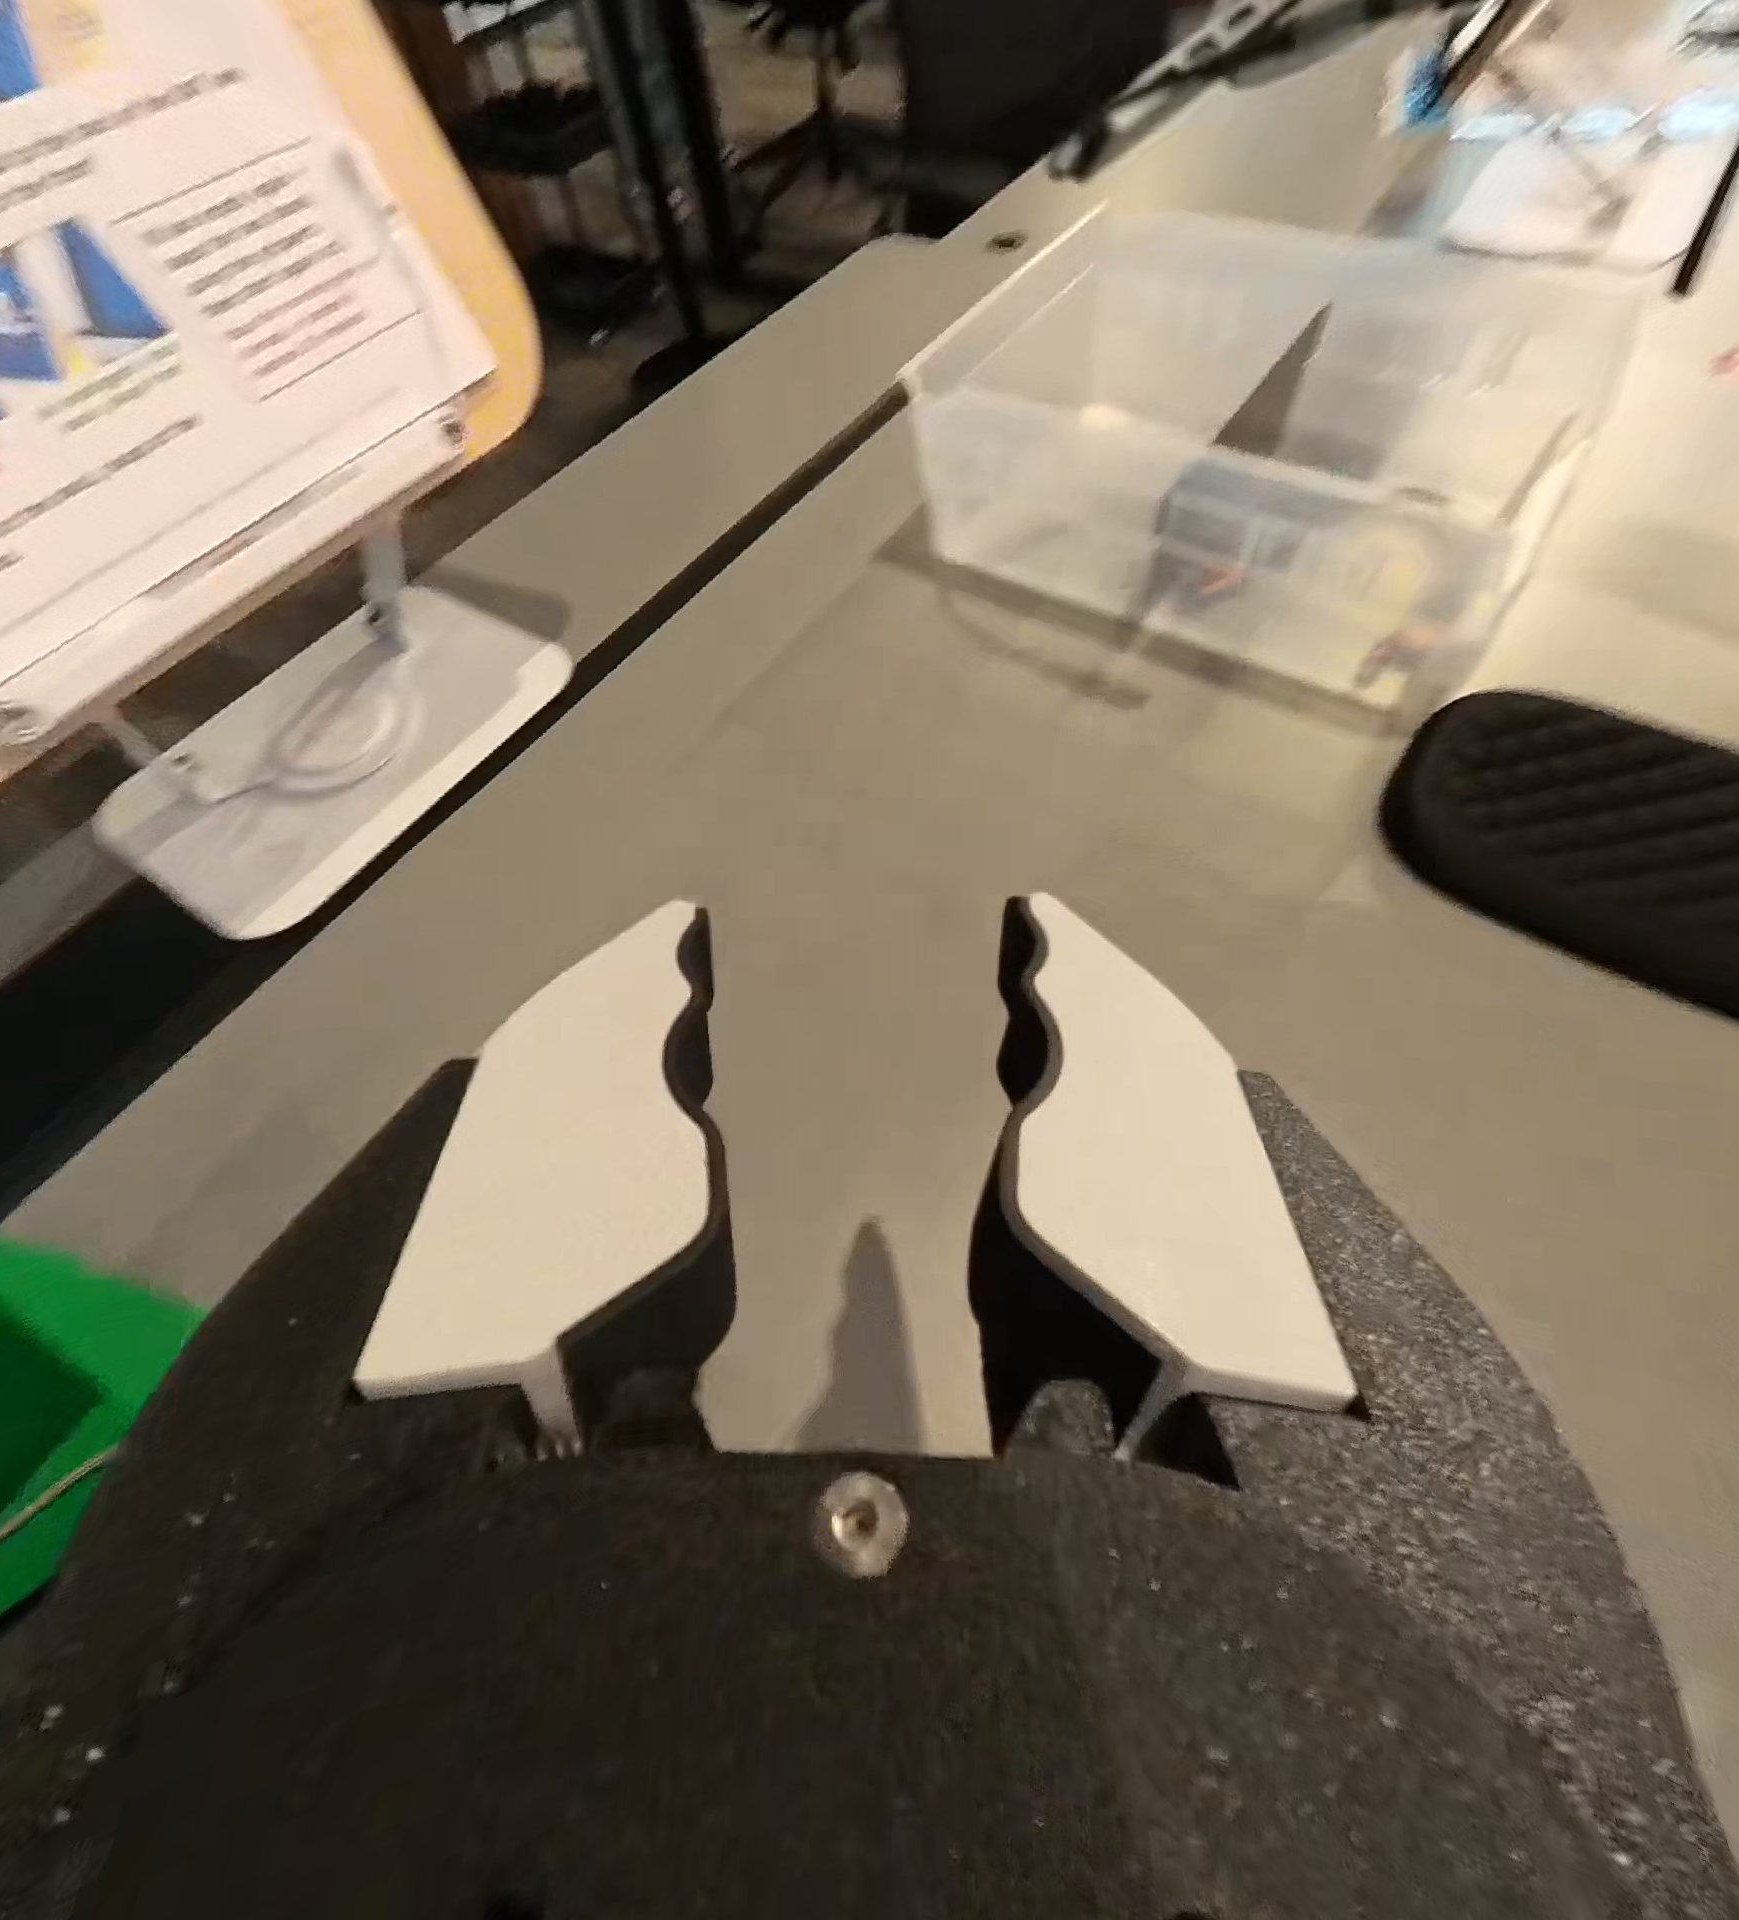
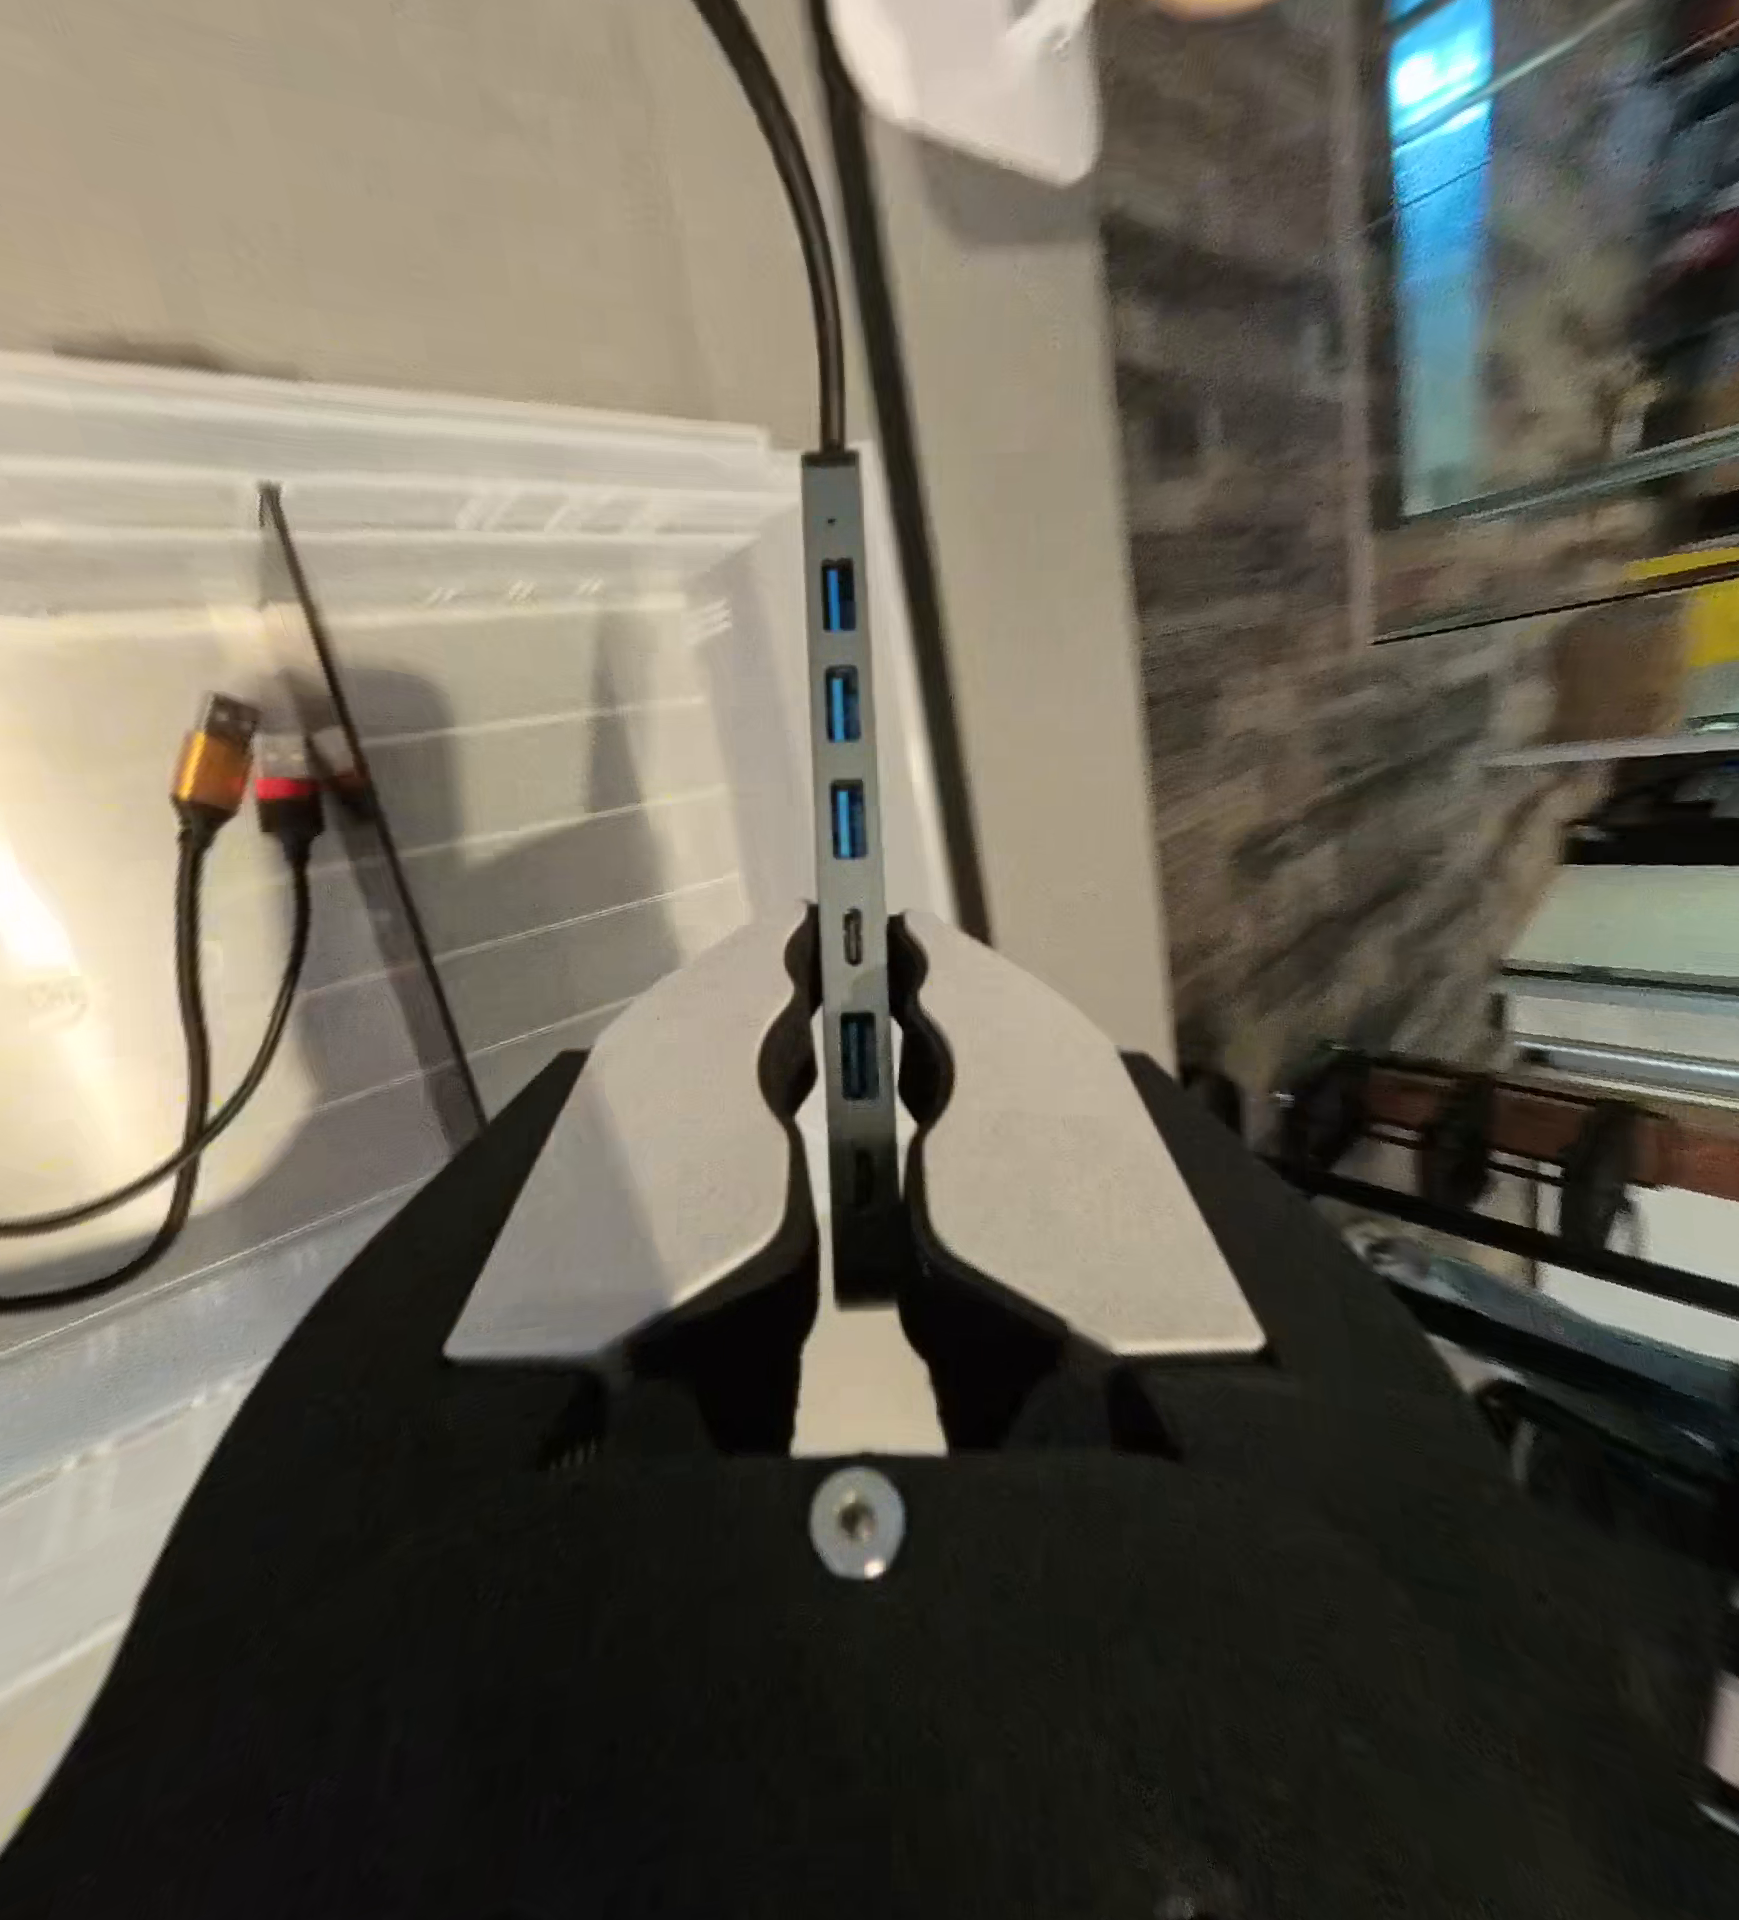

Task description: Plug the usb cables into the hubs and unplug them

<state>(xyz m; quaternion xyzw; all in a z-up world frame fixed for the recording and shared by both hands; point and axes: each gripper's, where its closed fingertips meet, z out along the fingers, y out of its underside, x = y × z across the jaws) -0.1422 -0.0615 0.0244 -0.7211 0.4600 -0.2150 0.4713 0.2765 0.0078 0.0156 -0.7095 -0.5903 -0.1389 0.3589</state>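
The right gripper (image 2: 854,935) clamps the lower end of a grey USB hub (image 2: 849,862), its blue ports empty, beside a clear plastic bin (image 2: 553,582) where orange- and red-collared USB cables (image 2: 221,769) lie unplugged. The left gripper (image 1: 854,935) hangs with its fingers apart and empty above the grey table (image 1: 948,790).

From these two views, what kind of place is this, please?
Probably a lab or workshop bench. A grey table holds a clear bin and a sheet on a stand; blurred shelving stands behind. The right gripper holds a hub.
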